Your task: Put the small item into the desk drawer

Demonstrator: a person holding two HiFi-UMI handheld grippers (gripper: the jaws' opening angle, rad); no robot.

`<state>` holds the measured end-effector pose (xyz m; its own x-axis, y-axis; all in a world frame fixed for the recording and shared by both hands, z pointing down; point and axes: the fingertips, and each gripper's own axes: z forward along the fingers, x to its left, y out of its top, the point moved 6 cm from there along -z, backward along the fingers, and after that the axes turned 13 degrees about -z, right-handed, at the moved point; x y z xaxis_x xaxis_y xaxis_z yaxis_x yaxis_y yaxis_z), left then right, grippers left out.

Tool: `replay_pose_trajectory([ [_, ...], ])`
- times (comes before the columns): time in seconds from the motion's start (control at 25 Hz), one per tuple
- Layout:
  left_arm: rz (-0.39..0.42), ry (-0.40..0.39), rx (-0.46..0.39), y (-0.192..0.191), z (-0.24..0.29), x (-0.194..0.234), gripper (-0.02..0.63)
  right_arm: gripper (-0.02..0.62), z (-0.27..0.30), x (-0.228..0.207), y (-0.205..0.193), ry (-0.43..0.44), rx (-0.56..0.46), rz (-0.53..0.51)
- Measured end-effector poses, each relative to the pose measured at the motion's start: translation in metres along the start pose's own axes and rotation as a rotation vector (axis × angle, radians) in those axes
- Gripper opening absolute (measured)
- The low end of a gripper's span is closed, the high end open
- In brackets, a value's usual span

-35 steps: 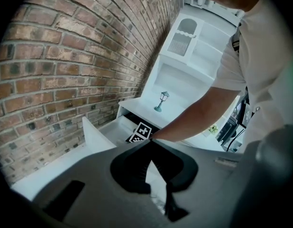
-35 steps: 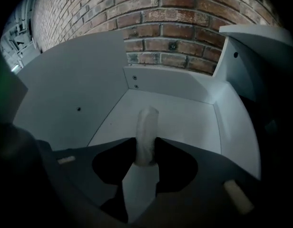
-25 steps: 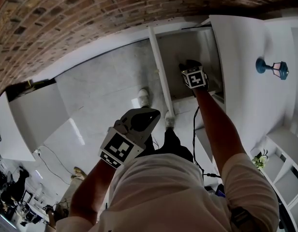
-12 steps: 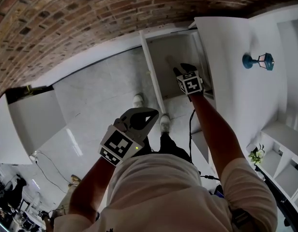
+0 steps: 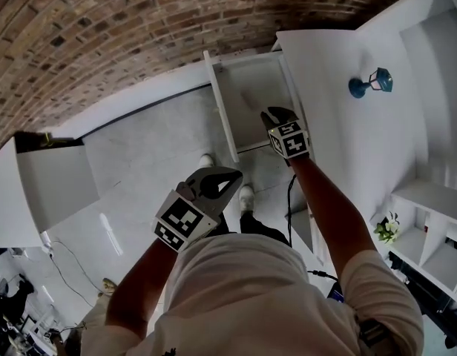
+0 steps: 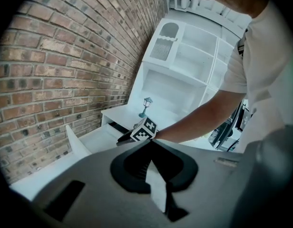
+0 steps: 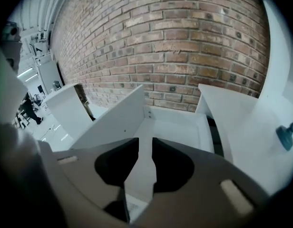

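- The grey shell-shaped left gripper [image 5: 230, 176] hangs nearest, in front of the person's chest and over the floor. Its jaws are clenched tip to tip on nothing, and it takes no part in the work.
- Farther off and to the right, the matching right gripper [image 5: 273, 115] reaches over the near right part of the open white desk drawer [image 5: 247, 80]. Its own view looks along the drawer towards the back wall.
- Its jaws stand a narrow slot apart, not clenched. The slot shows only white, the same shade as the drawer floor, so I cannot tell whether a slim pale thing is pinched there or whether bare floor shows through.
- The small item cannot be picked out in any view, and nothing distinct lies on the visible drawer floor. My guess is that it sits in that slot.
- If it does, its long axis would run along the jaws, near to far, pointing at the drawer's back wall.
- What could go wrong: the gripper is close to the drawer's right side, so an item let go there could strike that side wall or slip down beside the white tabletop [image 5: 340, 147]. A drop from this height might bounce it out. A bump could shove the unsteadied drawer.
- Farther right, a small blue lantern-style lamp [image 5: 368, 84] stands clear. The red brick wall [image 5: 125, 35] lies beyond.
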<state>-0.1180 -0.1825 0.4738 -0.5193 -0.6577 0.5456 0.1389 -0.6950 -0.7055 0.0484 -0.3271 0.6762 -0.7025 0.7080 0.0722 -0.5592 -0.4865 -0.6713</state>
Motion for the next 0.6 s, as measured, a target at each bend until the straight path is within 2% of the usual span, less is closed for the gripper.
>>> replay_pose_trajectory([
  [0.16, 0.017, 0.012, -0.023, -0.005, -0.006, -0.026, 0.005, 0.071, -0.041, 0.012, 0.009, 0.0, -0.071, -0.009],
  [0.28, -0.002, 0.016, -0.044, -0.013, -0.009, -0.043, 0.005, 0.05, -0.073, 0.02, 0.011, 0.001, -0.116, -0.002],
  [0.6, -0.036, 0.042, -0.085, -0.027, -0.019, -0.08, 0.005, 0.017, -0.151, 0.051, -0.011, 0.045, -0.171, 0.007],
])
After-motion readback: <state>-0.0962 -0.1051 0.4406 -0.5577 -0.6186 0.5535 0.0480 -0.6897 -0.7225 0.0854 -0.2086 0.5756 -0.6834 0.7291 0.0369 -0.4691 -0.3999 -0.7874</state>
